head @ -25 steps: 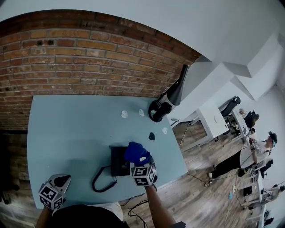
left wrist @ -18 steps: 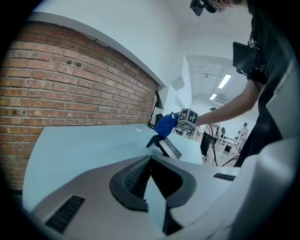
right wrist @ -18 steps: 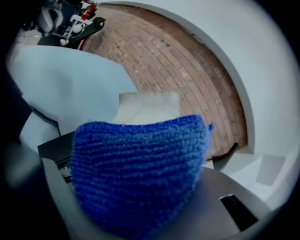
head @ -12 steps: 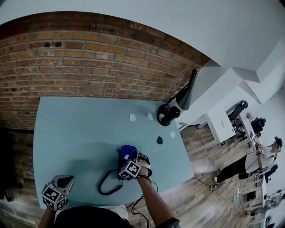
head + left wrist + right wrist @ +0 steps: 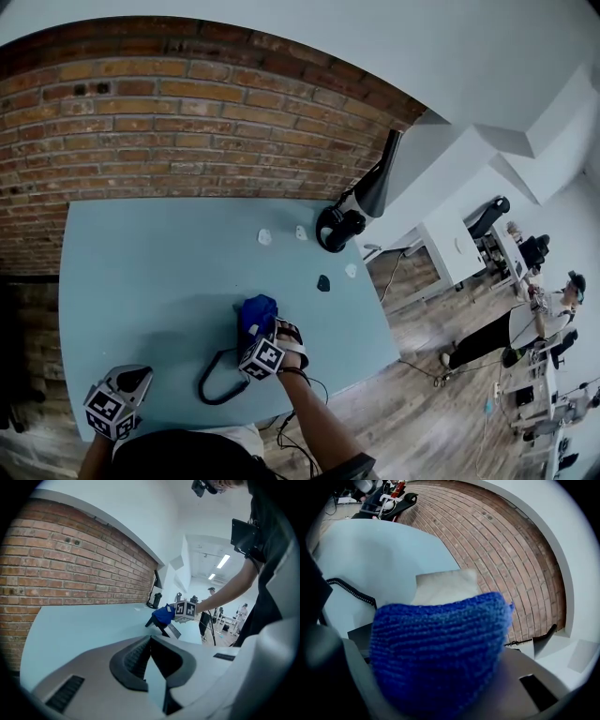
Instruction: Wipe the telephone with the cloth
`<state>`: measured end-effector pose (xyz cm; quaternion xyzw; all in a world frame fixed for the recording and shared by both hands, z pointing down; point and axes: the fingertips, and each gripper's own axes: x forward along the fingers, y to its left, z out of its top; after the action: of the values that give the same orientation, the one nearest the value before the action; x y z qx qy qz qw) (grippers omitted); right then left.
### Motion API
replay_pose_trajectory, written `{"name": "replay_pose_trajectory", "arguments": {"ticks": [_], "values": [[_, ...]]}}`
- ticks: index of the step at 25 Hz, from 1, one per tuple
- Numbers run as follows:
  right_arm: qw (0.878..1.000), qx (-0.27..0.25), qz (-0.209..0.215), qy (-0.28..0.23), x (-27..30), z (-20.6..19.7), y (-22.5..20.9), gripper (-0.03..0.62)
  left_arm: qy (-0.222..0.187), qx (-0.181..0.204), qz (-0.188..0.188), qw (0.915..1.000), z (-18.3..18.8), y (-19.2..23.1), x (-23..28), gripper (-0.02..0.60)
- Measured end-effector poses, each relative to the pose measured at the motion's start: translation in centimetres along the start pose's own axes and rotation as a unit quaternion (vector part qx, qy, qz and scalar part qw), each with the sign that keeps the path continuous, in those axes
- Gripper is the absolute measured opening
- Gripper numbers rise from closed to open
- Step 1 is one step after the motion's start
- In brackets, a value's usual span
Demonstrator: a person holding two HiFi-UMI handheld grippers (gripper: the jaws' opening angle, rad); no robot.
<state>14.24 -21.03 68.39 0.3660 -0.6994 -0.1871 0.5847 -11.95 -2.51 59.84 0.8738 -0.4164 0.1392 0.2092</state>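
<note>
Head view: on pale-blue table by brick wall, right gripper pinches cloth, seemingly against telephone; left gripper closed.

The right gripper has dragged the blue cloth leftward across the telephone, which it now mostly covers.

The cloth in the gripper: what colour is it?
The cloth is bright blue, clearest in the right gripper view.

telephone: black, on counter near front edge, coiled cord looped left | cloth: blue knit, bunched, atop telephone
</note>
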Motion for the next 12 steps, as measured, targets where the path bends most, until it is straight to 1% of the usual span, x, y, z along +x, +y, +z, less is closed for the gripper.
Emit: {"name": "replay_pose_trajectory", "arguments": {"ticks": [4,12], "values": [[1.0,0.014,0.001,-0.006,-0.5,-0.1,0.5,0.048,0.001,0.004,-0.007,1.0,0.0,-0.6,0.2,0.021],[1.0,0.025,0.007,-0.004,-0.8,-0.7,1.8,0.048,0.007,0.001,-0.007,0.9999,-1.1,-0.9,0.0,0.021]]}}
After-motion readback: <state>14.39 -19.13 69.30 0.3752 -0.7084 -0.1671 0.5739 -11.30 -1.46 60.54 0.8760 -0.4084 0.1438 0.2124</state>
